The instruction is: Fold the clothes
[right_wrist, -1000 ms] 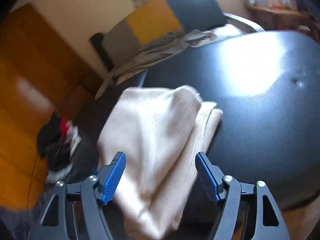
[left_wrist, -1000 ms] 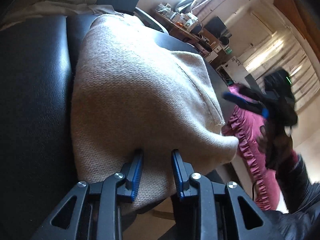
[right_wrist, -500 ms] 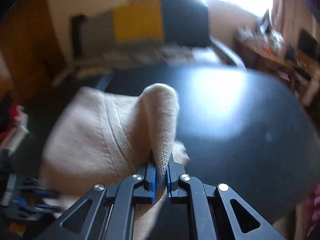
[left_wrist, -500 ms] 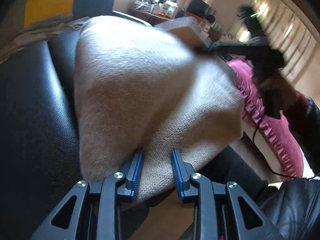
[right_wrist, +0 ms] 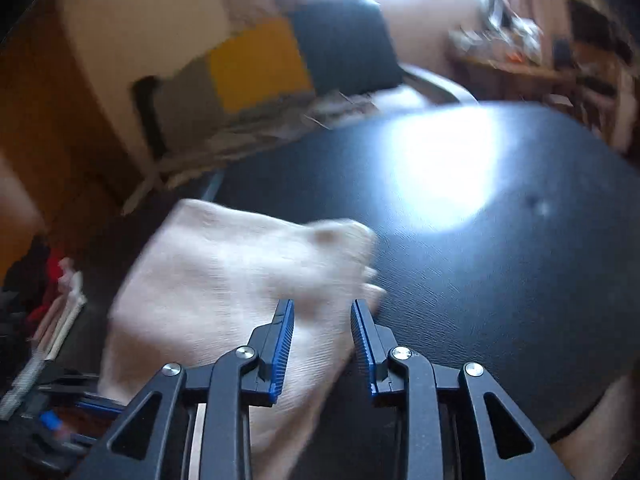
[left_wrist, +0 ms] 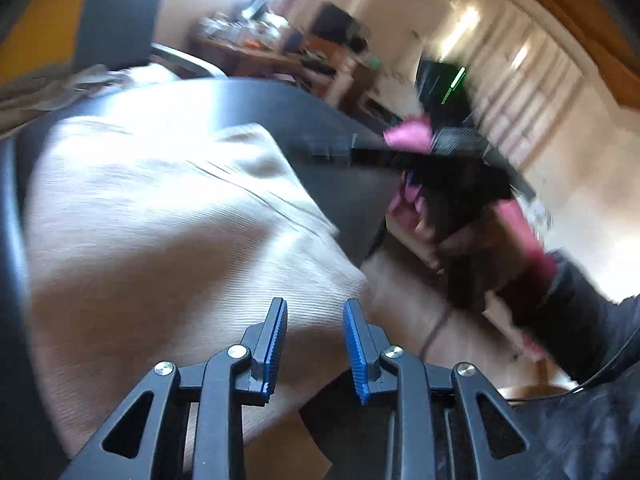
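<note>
A beige knit garment [left_wrist: 168, 232] lies folded on the black leather surface [left_wrist: 320, 108]. My left gripper [left_wrist: 316, 344] sits at its near edge, fingers apart, with fabric lying flat in the gap and no pinch showing. In the right wrist view the same garment [right_wrist: 240, 276] is blurred, one corner over the surface [right_wrist: 500, 280]. My right gripper [right_wrist: 322, 340] is open just behind that corner, holding nothing. In the left wrist view, the right gripper [left_wrist: 328, 150] appears as a blurred black shape held by a hand [left_wrist: 460, 240].
A pink ruffled cloth [left_wrist: 408, 136] lies past the surface's right edge. Crumpled pale clothes [right_wrist: 260, 128] lie at the back by yellow and dark cushions [right_wrist: 256, 64]. A cluttered desk [left_wrist: 280, 40] stands far behind. Dark and red items [right_wrist: 36, 276] lie at the left.
My right gripper was shut on a raised fold of the garment half a second ago; it has let go and opened, and the fold has dropped. The left gripper's gap is unchanged.
</note>
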The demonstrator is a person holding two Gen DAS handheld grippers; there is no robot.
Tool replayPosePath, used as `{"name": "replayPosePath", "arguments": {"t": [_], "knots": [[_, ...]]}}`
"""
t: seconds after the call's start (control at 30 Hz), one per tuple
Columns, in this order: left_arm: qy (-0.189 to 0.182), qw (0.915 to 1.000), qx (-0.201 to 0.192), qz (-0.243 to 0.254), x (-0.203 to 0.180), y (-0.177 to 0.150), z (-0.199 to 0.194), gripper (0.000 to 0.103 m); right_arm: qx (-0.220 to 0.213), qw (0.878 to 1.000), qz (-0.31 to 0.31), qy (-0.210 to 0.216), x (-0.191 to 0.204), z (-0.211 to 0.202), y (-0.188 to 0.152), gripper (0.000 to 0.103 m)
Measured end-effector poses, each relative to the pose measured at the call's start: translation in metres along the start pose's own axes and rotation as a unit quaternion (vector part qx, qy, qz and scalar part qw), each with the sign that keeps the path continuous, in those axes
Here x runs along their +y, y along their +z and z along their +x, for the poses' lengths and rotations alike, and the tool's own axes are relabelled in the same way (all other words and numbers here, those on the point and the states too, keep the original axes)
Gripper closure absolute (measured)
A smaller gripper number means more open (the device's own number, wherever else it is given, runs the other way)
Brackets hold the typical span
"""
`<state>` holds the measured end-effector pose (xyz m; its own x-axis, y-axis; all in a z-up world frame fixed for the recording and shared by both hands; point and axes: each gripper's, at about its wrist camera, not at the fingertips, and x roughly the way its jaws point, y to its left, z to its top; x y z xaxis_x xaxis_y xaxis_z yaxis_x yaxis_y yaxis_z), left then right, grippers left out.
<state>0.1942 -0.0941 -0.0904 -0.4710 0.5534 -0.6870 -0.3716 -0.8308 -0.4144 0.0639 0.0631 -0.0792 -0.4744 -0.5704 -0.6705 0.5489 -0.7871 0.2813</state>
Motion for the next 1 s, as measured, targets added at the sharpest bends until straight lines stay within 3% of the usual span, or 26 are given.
{"name": "replayPosePath", "arguments": {"t": [0.07,0.13,0.2,0.3,0.5,0.53,0.6,0.73,0.83,0.9,1.0], "knots": [[-0.008,0.9990,0.038,0.021,-0.009,-0.011,0.019,0.074,0.022,0.999,-0.025,0.021,0.013,0.004,-0.005,0.070],[0.014,0.9953,0.086,0.041,-0.016,-0.026,0.045,0.075,0.059,0.996,-0.047,0.036,0.022,0.017,-0.014,0.070],[0.016,0.9921,0.108,0.061,-0.024,-0.043,0.059,0.075,0.107,0.992,-0.067,0.013,0.023,0.038,-0.031,0.070],[0.021,0.9860,0.135,0.096,-0.036,-0.058,0.063,0.075,0.079,0.995,-0.060,0.029,0.010,0.041,-0.043,0.070],[-0.024,0.9983,0.042,0.033,-0.015,-0.039,-0.007,0.075,0.090,0.993,-0.067,0.029,0.008,0.036,-0.031,0.069],[-0.021,0.9997,0.009,0.010,-0.004,-0.034,-0.026,0.075,0.091,0.993,-0.066,0.031,0.010,0.033,-0.023,0.069],[0.002,0.9971,-0.063,-0.042,0.024,-0.024,-0.068,0.075,0.068,0.993,-0.079,0.047,0.023,0.022,-0.001,0.067],[0.071,0.9827,-0.131,-0.110,0.076,-0.015,-0.109,0.075,0.040,0.989,-0.102,0.096,0.064,0.028,0.041,0.064],[0.099,0.9859,-0.100,-0.091,0.074,-0.021,-0.091,0.075,0.042,0.983,-0.109,0.142,0.099,0.051,0.064,0.064],[0.117,0.9876,-0.075,-0.073,0.069,-0.026,-0.076,0.075,0.063,0.978,-0.130,0.149,0.127,0.081,0.072,0.064],[0.154,0.9863,-0.043,-0.043,0.061,-0.034,-0.050,0.075,0.122,0.973,-0.159,0.114,0.148,0.143,0.072,0.064]]}}
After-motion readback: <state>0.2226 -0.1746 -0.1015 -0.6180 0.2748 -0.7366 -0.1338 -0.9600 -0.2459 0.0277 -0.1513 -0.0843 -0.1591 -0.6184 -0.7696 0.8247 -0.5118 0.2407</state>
